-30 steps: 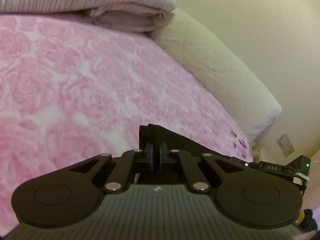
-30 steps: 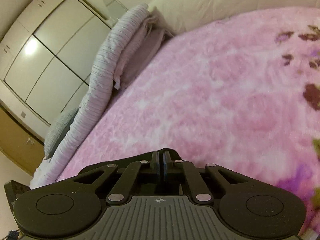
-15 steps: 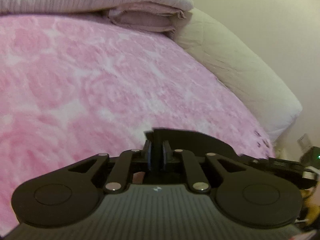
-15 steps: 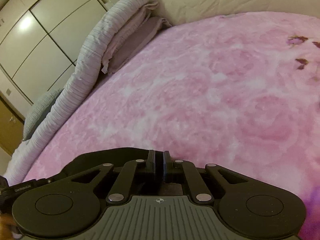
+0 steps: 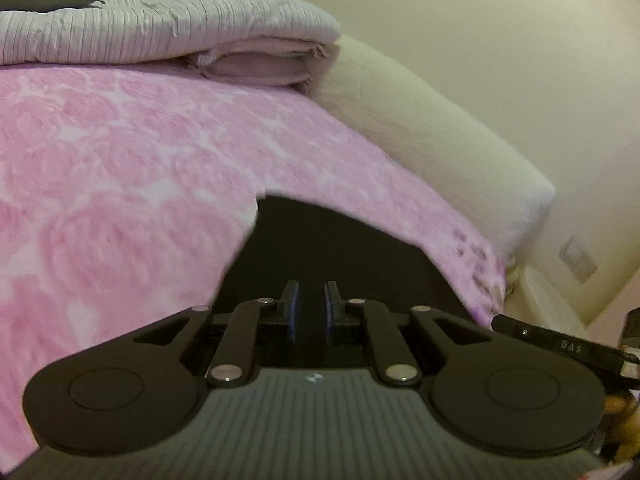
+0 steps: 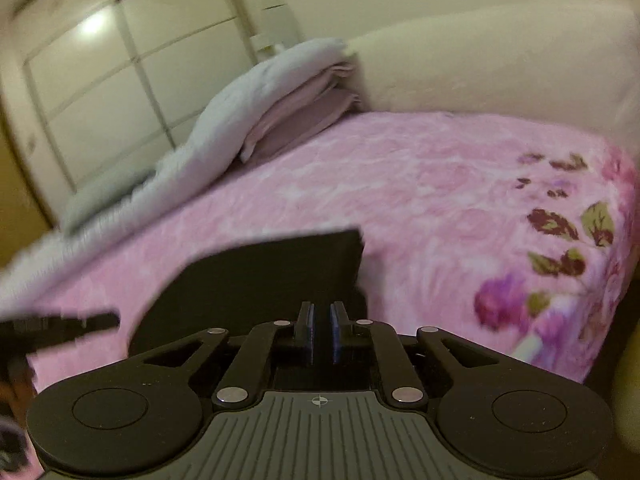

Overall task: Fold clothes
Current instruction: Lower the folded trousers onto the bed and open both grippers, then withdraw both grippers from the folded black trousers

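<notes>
- The left hand-held gripper [image 5: 311, 304] hangs over a folded black cloth garment [image 5: 320, 248] lying flat on a fluffy pink rose-patterned blanket [image 5: 120, 184] that covers the bed.
- Its jaws stand a little apart, with a clear gap between the blue pads; nothing is pinched between them, and the garment lies beyond and below the fingertips.
- The right hand-held gripper [image 6: 322, 322] hovers over the same black garment [image 6: 272, 272], seen here from the other side, with its square corner pointing towards the flowered end of the blanket [image 6: 440, 184].
- Its jaws are opening; the gap is narrow and no cloth is between the pads.
- At the far edge of the bed lies a pile of folded bedding: a ribbed pale grey quilt [image 5: 160, 28] on top of pale pink folded sheets [image 5: 260, 64].
- A cream padded headboard [image 5: 420, 128] runs along the bed's side next to that pile.
- White panelled wardrobe doors [image 6: 120, 92] stand behind the bed in the right wrist view.
</notes>
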Motion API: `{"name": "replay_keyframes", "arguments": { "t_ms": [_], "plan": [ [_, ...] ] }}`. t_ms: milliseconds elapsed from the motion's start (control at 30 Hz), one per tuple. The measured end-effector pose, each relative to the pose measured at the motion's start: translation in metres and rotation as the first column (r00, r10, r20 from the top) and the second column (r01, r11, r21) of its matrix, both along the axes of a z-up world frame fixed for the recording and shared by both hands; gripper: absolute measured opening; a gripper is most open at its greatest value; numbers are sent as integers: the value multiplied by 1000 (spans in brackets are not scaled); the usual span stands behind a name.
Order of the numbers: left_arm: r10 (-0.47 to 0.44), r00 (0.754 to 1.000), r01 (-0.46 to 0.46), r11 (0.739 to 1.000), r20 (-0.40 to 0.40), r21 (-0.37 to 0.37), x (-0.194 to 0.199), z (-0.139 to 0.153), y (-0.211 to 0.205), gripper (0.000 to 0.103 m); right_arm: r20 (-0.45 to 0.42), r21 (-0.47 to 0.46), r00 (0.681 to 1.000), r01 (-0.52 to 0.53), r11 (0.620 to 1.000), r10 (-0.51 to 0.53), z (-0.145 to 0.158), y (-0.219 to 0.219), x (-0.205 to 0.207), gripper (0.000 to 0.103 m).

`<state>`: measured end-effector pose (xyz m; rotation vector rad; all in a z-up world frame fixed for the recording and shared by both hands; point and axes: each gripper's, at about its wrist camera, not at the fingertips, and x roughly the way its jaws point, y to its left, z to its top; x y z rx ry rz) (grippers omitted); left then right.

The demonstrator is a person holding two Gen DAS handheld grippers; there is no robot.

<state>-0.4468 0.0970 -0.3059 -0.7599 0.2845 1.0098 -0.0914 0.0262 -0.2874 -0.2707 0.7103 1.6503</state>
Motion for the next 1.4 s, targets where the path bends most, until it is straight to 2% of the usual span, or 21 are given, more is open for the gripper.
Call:
{"name": "replay_keyframes", "arguments": {
  "t_ms": [67,133,167,267,400,467,533,600,667,900,1133,1400],
  "plan": [
    [32,999,-33,999,-33,-35,2,-7,2,7,102,-49,994,-24,999,29,-20,-4,-21,9],
    [62,996,-67,995,-67,-68,4,-15,3,6,193,-111,981,21,994,1,-40,0,-28,10],
    [77,993,-84,993,-85,-84,5,-18,4,6,185,-110,983,32,993,-12,-37,-2,-25,10],
    [114,987,-122,991,-114,-62,2,-2,-8,8,161,-80,985,75,994,-62,-12,-10,-17,10],
    [90,986,-100,993,-138,-67,11,9,-25,16,138,-33,990,38,999,-33,4,-19,-25,10],
    [45,981,-69,991,-191,-117,25,1,-26,21,118,-102,993,20,995,-8,-10,-13,-35,10],
    [23,964,-70,983,-266,-167,37,-12,-28,22,145,-176,989,39,984,-13,-27,-8,-45,10],
    [23,948,-76,985,-317,-155,42,-10,-35,23,165,-162,986,59,985,-32,-25,-11,-50,10],
    [17,929,-77,986,-369,-149,45,-1,-43,24,147,-171,988,76,982,-51,-14,-16,-50,10],
    [35,895,-73,995,-445,-68,46,43,-90,29,74,-171,994,91,981,-79,12,-49,-53,10],
    [52,895,-57,998,-443,2,40,79,-141,33,60,-113,994,99,989,-92,40,-89,-68,10],
    [86,915,-60,995,-394,77,23,111,-191,34,110,-29,988,110,994,-106,79,-131,-86,10]
  ]
}}
